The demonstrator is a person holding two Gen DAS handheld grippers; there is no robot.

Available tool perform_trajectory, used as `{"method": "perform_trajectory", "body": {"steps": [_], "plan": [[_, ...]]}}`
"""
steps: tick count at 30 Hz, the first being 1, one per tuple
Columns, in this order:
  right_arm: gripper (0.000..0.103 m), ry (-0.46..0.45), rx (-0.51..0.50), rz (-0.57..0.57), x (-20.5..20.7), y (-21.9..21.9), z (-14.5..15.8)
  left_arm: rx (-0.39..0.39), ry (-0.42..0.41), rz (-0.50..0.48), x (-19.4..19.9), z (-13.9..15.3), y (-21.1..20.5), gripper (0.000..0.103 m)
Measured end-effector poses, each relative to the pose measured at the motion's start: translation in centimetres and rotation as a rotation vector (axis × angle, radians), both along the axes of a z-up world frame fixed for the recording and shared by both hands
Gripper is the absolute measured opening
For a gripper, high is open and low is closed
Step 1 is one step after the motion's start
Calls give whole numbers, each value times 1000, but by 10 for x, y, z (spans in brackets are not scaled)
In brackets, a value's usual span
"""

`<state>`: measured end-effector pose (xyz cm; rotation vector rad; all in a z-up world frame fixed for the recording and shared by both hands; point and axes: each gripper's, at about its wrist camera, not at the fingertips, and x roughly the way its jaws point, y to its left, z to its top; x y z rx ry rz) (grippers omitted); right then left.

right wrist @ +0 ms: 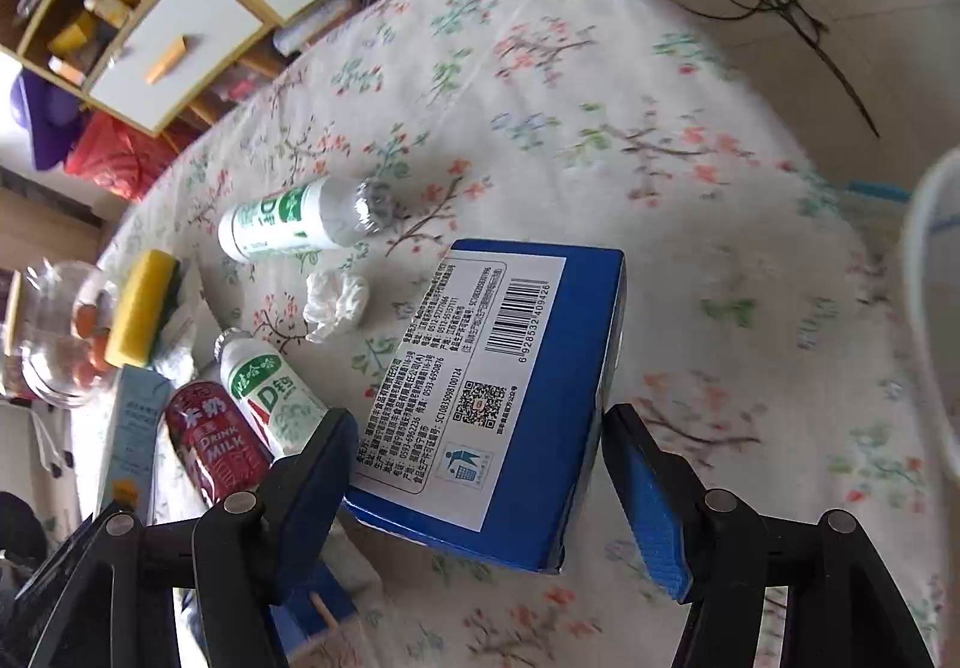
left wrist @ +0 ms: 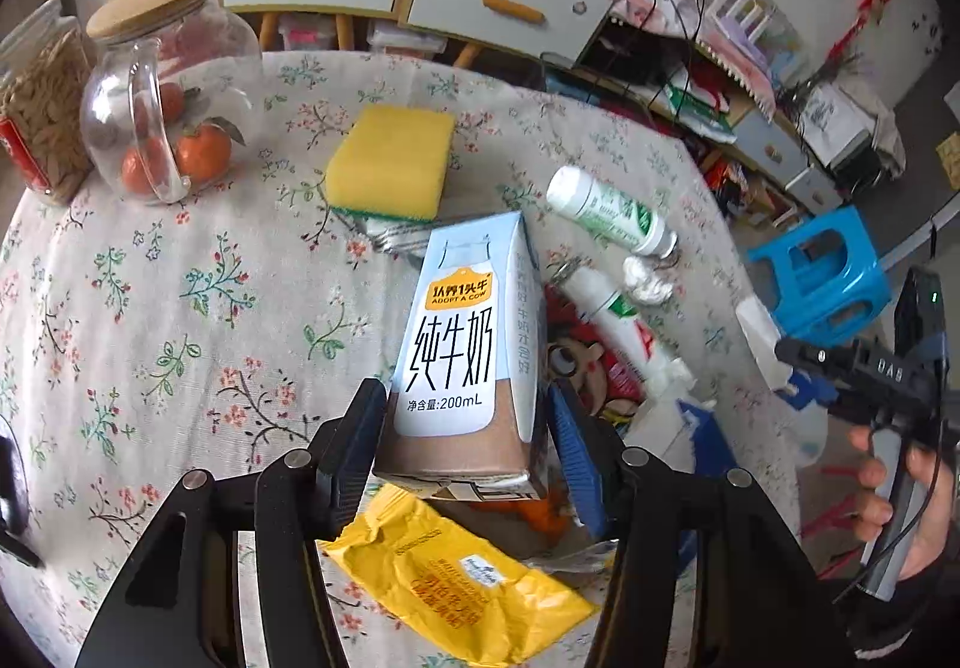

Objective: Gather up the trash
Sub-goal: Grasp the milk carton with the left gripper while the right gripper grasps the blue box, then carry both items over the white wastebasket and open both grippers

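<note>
One milk carton (left wrist: 465, 350) stands at the centre of the left wrist view, clamped at its base between the two fingers of the left gripper (left wrist: 468, 434); its lower end hangs above one crumpled yellow wrapper (left wrist: 462, 578) at the bottom of the frame. In the right wrist view the same carton shows as a pale strip at the lower left.

One blue box (right wrist: 498, 398) fills the lower centre of the right wrist view, label and barcode facing up. The right gripper (right wrist: 480, 482) is spread wide around it: the left finger touches the box's near corner, the right finger stands apart from its blue side.

On the flowered tablecloth (left wrist: 180, 308) lie two white-and-green bottles: one (right wrist: 300, 218) on its side in the left middle of the right wrist view, the second (right wrist: 270, 398) lower left, just beside one red can (right wrist: 210, 440). Between the two bottles sits one crumpled tissue (right wrist: 336, 302). One yellow sponge (left wrist: 390, 161) lies above the carton in the left wrist view.

At the upper left of that view stand one glass jar (left wrist: 162, 92) with a wooden lid, holding three oranges as far as I can count, and beside it one container of seeds (left wrist: 42, 110). One blue stool (left wrist: 822, 272) sits at the right edge, off the table.
</note>
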<state>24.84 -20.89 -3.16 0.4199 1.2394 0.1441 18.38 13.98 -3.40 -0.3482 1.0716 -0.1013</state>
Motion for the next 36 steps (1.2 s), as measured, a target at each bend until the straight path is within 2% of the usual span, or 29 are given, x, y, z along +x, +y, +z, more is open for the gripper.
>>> {"method": "perform_trajectory", "body": {"steps": [9,13,18,22,24,27,31,36], "plan": [[72,-52,30,-119,-24,-84,25,-65,-68,-37,-4,31,-41,57],[72,-43,32,-203,-36,-128,23,-78,-74,-95,-2,37,-75,57],[72,-6,7,-317,-50,-190,12,-50,-63,-200,0,41,-129,57],[73,19,21,-364,-56,-229,1,-42,-49,-269,4,40,-173,57],[74,22,55,-386,-58,-245,-4,-47,-41,-296,7,38,-193,57],[90,41,89,-405,-60,-261,-11,-35,-38,-350,14,36,-230,57],[91,34,79,-426,-70,-277,-3,-35,-33,-419,19,32,-278,57],[91,26,-16,-417,-89,-287,7,-41,-8,-494,30,20,-336,57]]}}
